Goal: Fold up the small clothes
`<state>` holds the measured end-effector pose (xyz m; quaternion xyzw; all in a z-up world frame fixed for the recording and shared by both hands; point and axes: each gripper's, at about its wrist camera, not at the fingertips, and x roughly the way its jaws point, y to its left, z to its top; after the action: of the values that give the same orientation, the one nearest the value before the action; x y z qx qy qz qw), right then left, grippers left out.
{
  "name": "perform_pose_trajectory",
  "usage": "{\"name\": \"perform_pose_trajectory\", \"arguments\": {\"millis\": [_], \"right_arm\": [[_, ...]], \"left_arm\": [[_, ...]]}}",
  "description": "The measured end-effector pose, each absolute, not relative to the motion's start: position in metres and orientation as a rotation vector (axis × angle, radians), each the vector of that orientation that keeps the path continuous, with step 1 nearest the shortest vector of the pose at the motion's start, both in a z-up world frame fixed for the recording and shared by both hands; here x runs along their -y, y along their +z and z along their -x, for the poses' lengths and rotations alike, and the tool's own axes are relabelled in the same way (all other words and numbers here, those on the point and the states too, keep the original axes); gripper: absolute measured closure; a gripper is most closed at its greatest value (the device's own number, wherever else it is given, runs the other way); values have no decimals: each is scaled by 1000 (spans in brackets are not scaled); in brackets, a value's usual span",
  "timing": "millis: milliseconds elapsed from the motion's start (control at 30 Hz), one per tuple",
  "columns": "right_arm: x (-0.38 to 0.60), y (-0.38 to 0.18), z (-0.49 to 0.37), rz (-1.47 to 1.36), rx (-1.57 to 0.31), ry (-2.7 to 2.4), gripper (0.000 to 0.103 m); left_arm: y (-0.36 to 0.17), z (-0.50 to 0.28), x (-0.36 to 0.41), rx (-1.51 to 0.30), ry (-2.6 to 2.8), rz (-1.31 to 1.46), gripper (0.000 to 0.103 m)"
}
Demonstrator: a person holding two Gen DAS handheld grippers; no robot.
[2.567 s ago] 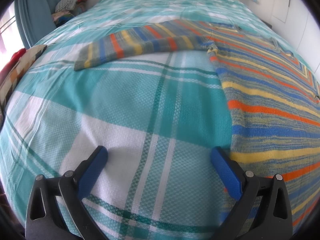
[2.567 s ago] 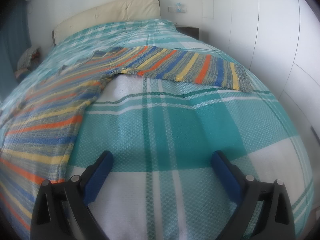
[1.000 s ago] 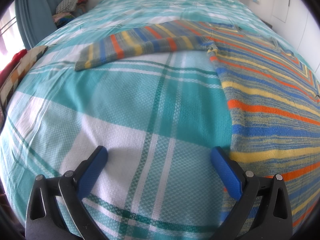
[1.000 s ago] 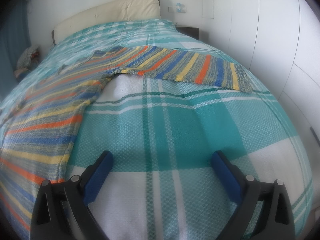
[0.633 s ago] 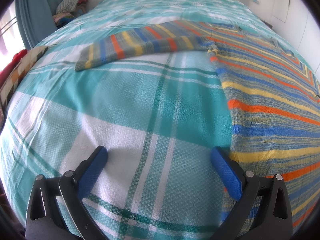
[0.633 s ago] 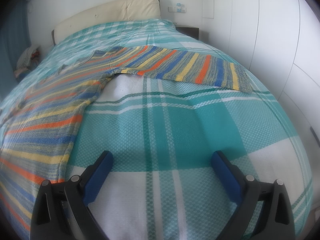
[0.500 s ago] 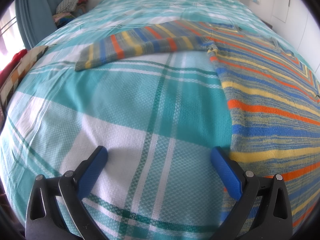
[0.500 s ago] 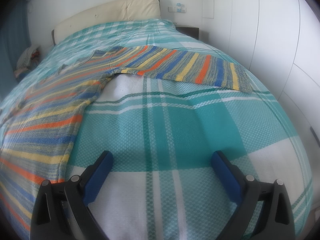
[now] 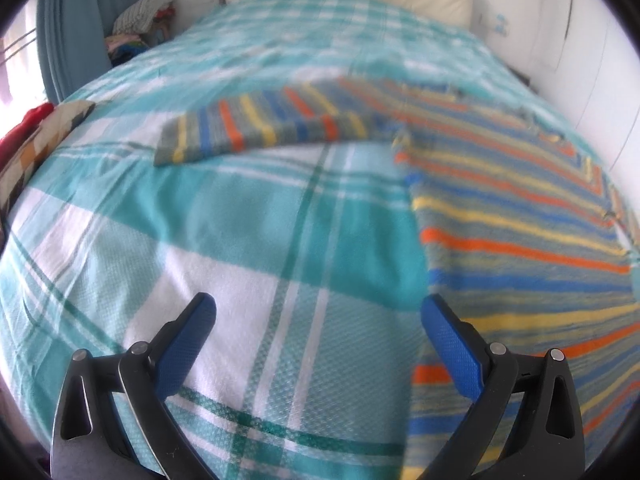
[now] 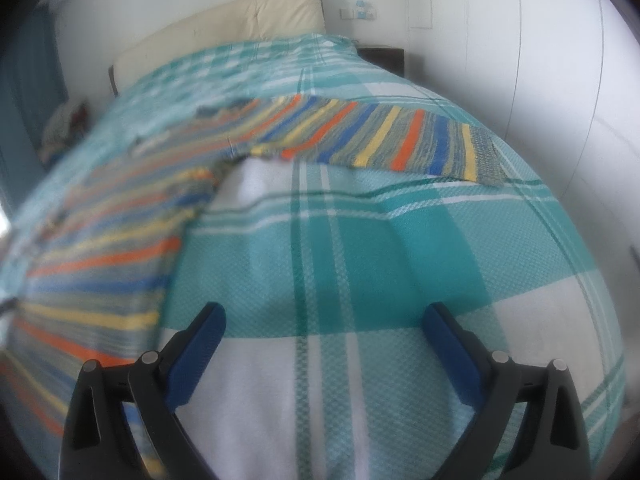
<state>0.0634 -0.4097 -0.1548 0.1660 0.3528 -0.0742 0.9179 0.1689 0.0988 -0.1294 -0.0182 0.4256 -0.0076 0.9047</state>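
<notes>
The left gripper (image 9: 318,312) has its two blue-padded jaws spread wide with nothing between them, poised over a white and teal square of the plaid bedspread (image 9: 248,232); its right-hand pad sits just at the near left edge of the striped sweater (image 9: 520,248). The right gripper (image 10: 322,320) is likewise wide apart and empty, over bare bedspread, with the sweater's body just to the left of its left-hand pad. The sweater lies flat and spread out on the bed, knitted in grey-blue with orange, yellow and blue stripes. In the left wrist view its body fills the right side, and one sleeve (image 9: 256,128) stretches out to the left across the middle distance, ending in a grey cuff. In the right wrist view the body runs along the left, blurred, and the other sleeve (image 10: 384,140) reaches to the right, its cuff near the bed's right edge. Beyond, at the far end of the bed, a cream headboard (image 10: 224,36) stands against a white wall. A blue curtain (image 9: 72,28) hangs at far left, with a pile of clothes (image 9: 140,28) beside it.
</notes>
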Motion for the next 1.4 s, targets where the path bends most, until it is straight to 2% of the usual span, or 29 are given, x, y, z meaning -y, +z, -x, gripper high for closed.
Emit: {"name": "perform_pose_trajectory", "arguments": {"millis": [233, 267, 333, 433, 567, 667, 733, 767, 800, 900, 1067, 1233, 1400], "right_arm": [[549, -125, -78, -677, -636, -197, 8], [565, -128, -84, -721, -646, -201, 15], [598, -141, -99, -855, -687, -165, 23], [624, -160, -115, -957, -740, -163, 28], [635, -170, -129, -987, -770, -131, 45], [637, -174, -140, -991, -800, -125, 53], [629, -185, -146, -982, -859, -168, 64], [626, -186, -149, -962, -884, -202, 85], [627, -186, -149, -945, -896, -229, 101], [623, -166, -147, -895, -865, -270, 101], [575, -75, -165, -621, -754, -228, 101], [468, 18, -222, -392, -704, 7, 101], [346, 37, -276, -253, -735, 204, 100]], "left_arm": [[-125, -174, -105, -847, -11, 76, 1], [-126, -174, -106, -851, -8, 76, 1], [-127, -174, -104, -854, 2, 73, 1], [-128, -174, -104, -857, 15, 70, 1], [-133, -174, -103, -869, 27, 69, 1], [-137, -175, -102, -885, 31, 66, 1], [-139, -176, -101, -893, 34, 60, 1], [-139, -177, -100, -897, 36, 55, 1], [-140, -176, -100, -898, 38, 51, 1], [-139, -174, -100, -892, 41, 51, 1], [-135, -173, -103, -887, 36, 70, 1], [-132, -174, -99, -885, 21, 59, 1], [-131, -175, -100, -881, 26, 51, 1]]}}
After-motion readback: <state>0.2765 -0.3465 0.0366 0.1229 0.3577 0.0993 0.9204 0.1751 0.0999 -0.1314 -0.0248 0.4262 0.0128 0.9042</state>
